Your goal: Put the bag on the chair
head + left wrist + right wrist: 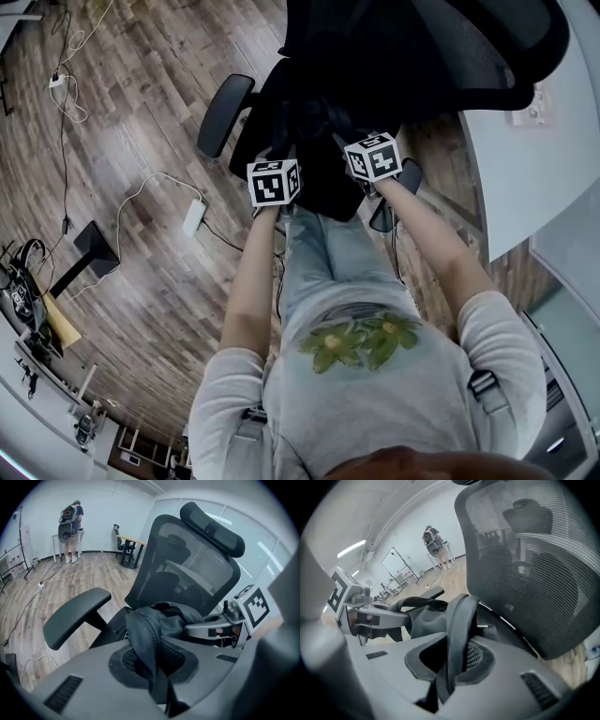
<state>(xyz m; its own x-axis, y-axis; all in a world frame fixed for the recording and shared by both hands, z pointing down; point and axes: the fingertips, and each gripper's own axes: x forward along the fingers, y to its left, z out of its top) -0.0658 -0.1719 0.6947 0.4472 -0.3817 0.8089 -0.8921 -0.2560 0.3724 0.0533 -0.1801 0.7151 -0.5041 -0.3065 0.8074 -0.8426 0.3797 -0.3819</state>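
Over the chair (pixel 187 564) seat, left gripper (pixel 152 665) and right gripper (pixel 452 660) each pinch a bag (pixel 164 616) strap. Released off-centre, it could slide off.

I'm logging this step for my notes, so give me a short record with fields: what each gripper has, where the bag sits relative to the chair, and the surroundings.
left gripper: shut on a black strap of the dark fabric bag
right gripper: shut on a second black strap of that bag
bag position: over the seat of the black mesh-backed office chair, in front of its backrest; contact with the seat unclear
surroundings: wood-plank floor, white power adapter on it, a person standing far off
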